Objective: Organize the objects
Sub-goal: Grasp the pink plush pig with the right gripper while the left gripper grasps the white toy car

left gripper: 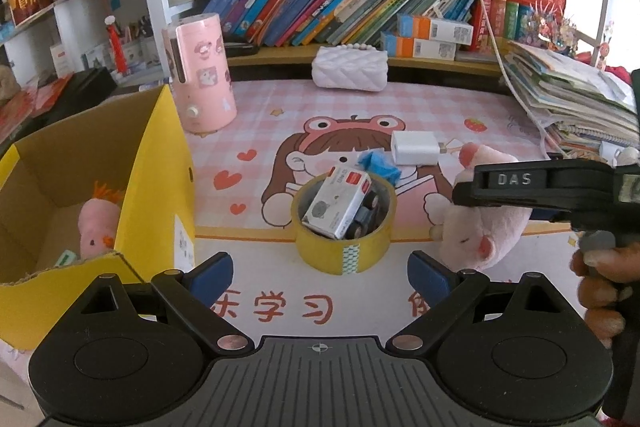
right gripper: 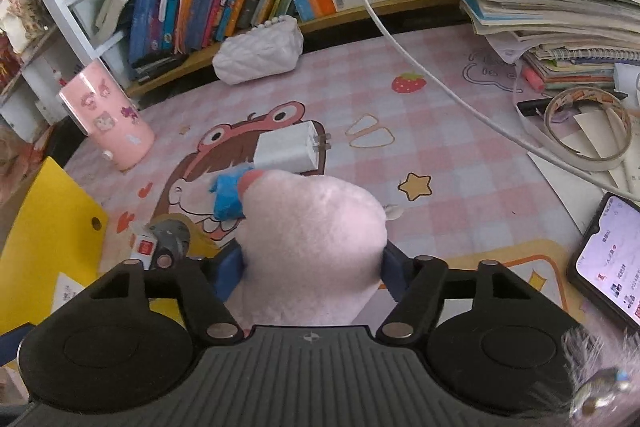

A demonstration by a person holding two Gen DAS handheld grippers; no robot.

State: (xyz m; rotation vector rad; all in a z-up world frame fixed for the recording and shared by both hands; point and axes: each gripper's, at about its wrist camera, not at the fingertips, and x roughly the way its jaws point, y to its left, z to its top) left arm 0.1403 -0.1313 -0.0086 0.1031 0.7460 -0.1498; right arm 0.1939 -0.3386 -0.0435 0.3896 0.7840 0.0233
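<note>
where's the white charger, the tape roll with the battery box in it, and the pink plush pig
white charger (left gripper: 414, 147), left wrist view, on its flat top face
yellow tape roll (left gripper: 320, 255), left wrist view, on its outer front wall
pink plush pig (right gripper: 312, 227), right wrist view, on its furry body between the claw's fingers

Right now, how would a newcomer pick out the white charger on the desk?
Find the pink checked desk mat with the cartoon girl in a frog hat. The white charger lies flat on her hair, behind the yellow tape roll. It is the only white block with metal prongs.

Bright daylight, washed-out glare upper right, strong fisheye bending, dark corner vignetting.
</note>
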